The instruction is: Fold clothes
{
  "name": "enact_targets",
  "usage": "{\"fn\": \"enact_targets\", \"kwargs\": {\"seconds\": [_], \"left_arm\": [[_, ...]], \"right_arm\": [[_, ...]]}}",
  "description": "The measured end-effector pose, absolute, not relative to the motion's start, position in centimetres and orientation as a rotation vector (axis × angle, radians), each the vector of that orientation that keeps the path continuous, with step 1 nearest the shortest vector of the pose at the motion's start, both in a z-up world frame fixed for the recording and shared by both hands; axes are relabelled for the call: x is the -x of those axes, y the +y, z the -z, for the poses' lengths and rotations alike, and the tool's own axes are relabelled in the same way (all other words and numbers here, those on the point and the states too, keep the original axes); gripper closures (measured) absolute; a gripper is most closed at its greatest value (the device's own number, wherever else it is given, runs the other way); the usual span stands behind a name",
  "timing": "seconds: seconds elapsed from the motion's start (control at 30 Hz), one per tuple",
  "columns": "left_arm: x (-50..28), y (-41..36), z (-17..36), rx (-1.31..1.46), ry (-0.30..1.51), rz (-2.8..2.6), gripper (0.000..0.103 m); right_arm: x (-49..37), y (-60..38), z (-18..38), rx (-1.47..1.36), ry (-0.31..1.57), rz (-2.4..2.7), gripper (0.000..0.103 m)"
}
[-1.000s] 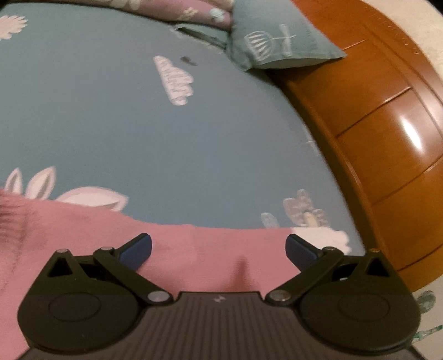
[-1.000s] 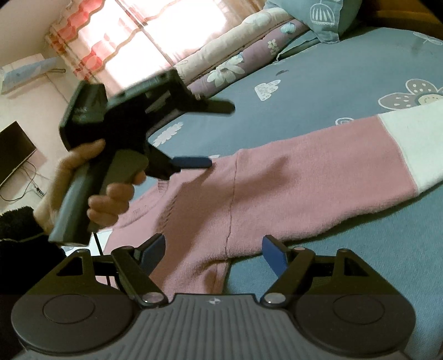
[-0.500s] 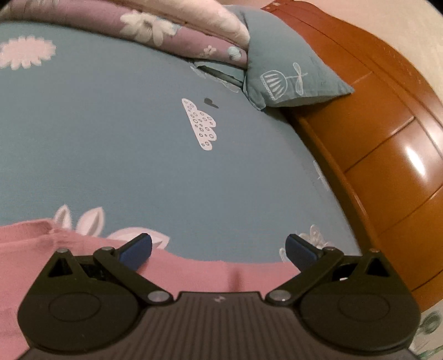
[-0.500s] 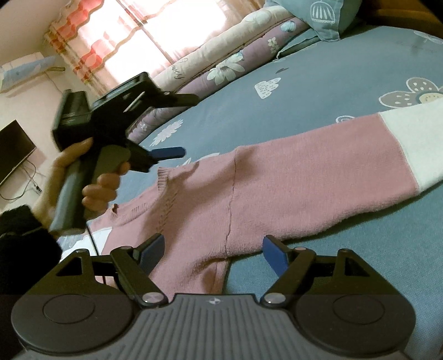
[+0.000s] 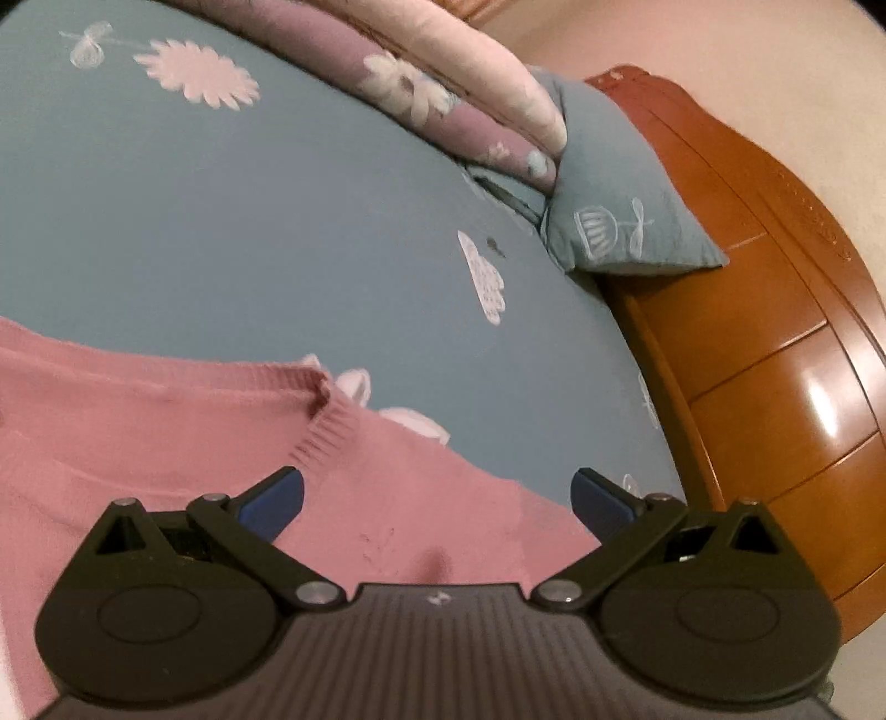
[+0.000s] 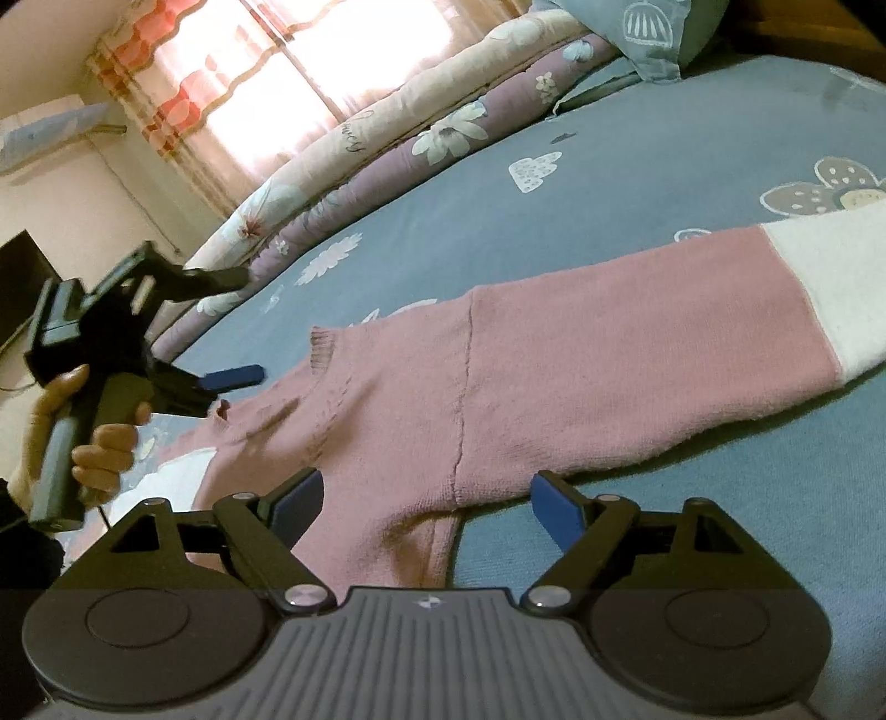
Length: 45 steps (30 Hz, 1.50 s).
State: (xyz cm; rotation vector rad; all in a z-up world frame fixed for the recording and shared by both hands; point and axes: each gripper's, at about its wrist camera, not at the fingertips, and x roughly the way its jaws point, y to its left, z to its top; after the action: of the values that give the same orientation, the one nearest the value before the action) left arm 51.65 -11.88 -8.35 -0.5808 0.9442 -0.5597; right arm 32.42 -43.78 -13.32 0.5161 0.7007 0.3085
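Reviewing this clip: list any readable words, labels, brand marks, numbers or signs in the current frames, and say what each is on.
Quilt: a cursive word is printed on the cream band of the rolled quilt, too blurred and skewed to read with confidence.
Right gripper: a small white emblem sits on its grey body, a logo only, no letters.
Left gripper: the same small emblem, no letters.
Pink sweater, bedsheet, pillow: pictures only, no text.

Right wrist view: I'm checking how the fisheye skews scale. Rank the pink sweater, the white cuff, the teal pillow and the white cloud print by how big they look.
1. pink sweater
2. white cuff
3. teal pillow, cut off by the frame and farther away, so unsure against the cuff
4. white cloud print
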Motion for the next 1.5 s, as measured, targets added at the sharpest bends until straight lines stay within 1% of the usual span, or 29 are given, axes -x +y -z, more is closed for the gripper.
{"fn": "enact_targets", "kwargs": {"seconds": [0.23,0.43,0.6,0.77,0.83,0.97,1.1,1.2,1.3,1.4,1.5], "left_arm": [[-54.9,-15.0,11.1,0.598,0.918,0.525,0.001],[-56.9,-15.2,12.0,0.613,0.901,0.467,0.001],[-56.2,-14.5,9.9,0.582,0.87,0.456,0.001],[-53.5,-10.1,5.6,0.522,0.775,0.441,0.001],[-52.7,-7.5,4.8,0.512,0.763,0.387,0.001],[-52.4,-3.4,6.1,0.617,0.83,0.341,0.001],[-53.0,-2.9,8.6,0.613,0.91,0.318,0.001],[-54.1,-3.2,10.7,0.677,0.964,0.339,0.001],[-54.9,-3.4,11.5,0.643,0.963,0.279,0.001],[-55.8,-2.9,12.3,0.691,0.95,0.266,0.001],[-56.4,-2.9,12.2,0.677,0.909,0.245,0.001]], "right_arm": [[-32.6,-43.9,13.5,-0.525,0.697,-0.31,0.017],[-32.7,-43.8,13.5,-0.513,0.697,-0.314,0.016],[-32.6,-43.8,13.4,-0.507,0.696,-0.31,0.016],[-32.8,-44.0,13.5,-0.527,0.7,-0.313,0.016],[-32.7,-43.9,13.5,-0.528,0.699,-0.311,0.016],[-32.8,-43.6,13.5,-0.505,0.7,-0.307,0.016],[-32.7,-43.3,13.5,-0.483,0.695,-0.308,0.014],[-32.7,-43.1,13.5,-0.47,0.693,-0.31,0.011],[-32.7,-42.9,13.5,-0.453,0.69,-0.312,0.011],[-32.8,-42.8,13.5,-0.442,0.689,-0.314,0.01],[-32.8,-42.9,13.5,-0.446,0.687,-0.317,0.009]]}}
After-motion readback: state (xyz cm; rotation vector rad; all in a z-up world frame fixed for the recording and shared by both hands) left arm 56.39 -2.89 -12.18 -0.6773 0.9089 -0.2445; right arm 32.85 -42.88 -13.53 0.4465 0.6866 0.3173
